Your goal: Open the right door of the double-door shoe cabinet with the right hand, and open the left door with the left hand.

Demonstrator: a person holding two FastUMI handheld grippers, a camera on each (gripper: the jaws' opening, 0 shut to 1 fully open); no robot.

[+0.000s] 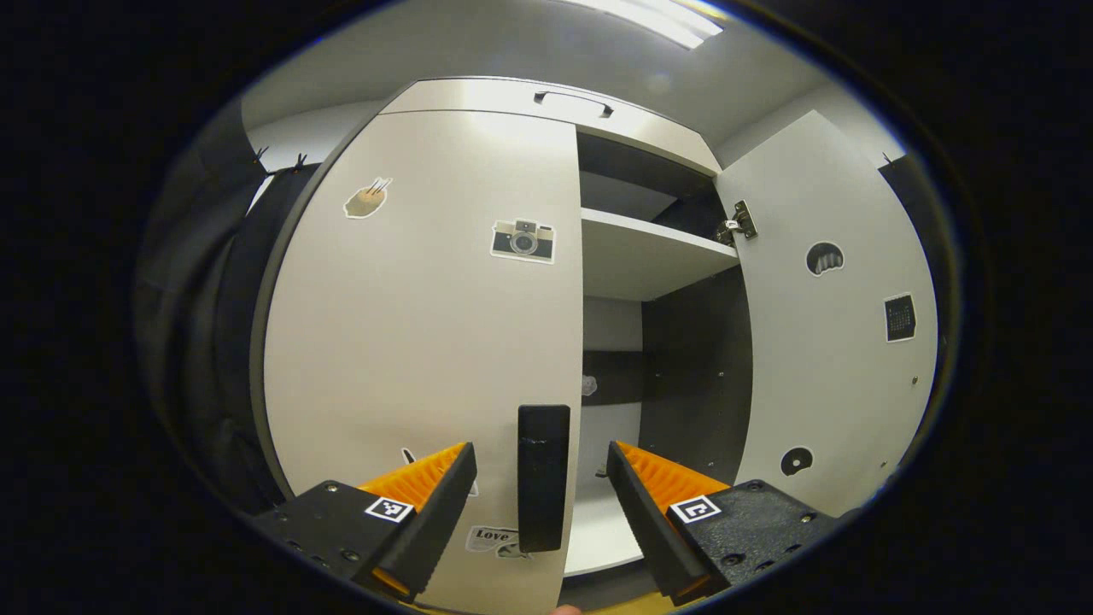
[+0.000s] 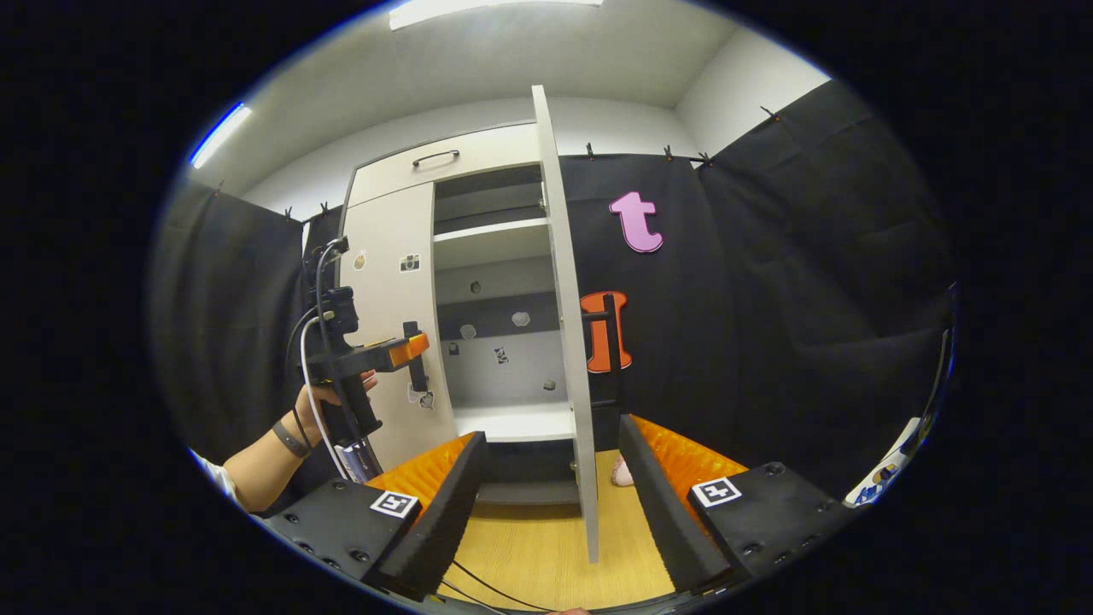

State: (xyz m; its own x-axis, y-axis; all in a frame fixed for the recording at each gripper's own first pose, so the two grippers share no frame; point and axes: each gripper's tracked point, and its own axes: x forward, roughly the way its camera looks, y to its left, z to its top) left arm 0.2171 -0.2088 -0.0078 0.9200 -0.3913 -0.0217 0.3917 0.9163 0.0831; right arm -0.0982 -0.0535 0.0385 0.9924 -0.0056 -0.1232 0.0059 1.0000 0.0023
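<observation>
The shoe cabinet (image 1: 546, 98) stands against the booth's back wall. Its right door (image 1: 832, 342) is swung wide open, and in the right gripper view it is seen edge-on (image 2: 568, 342), reaching out over the wooden floor (image 2: 546, 547). Its left door (image 1: 427, 325) looks closed or very nearly so, lying flat across the cabinet front, with a camera sticker (image 1: 523, 240) near its upper inner edge and another sticker (image 1: 367, 200) higher up to the left. A dark upright handle (image 1: 543, 477) sits on the left door's inner edge, low down.

The left gripper (image 1: 542, 487) is held right in front of that handle. Its 2 fingers are spread apart, 1 on each side of the handle, with a gap on both sides, so it is released and grips nothing. In the right gripper view, the left gripper (image 2: 408, 348) is held by a hand (image 2: 329, 397) at the handle (image 2: 416, 356).

The right gripper (image 2: 551, 478) is likewise released, fingers wide apart. The open right door's edge passes between them farther off; neither finger is seen pressing it.

Inside the cabinet, a shelf (image 1: 649, 248) crosses the upper part, and the bottom panel (image 2: 512, 421) lies bare.
</observation>
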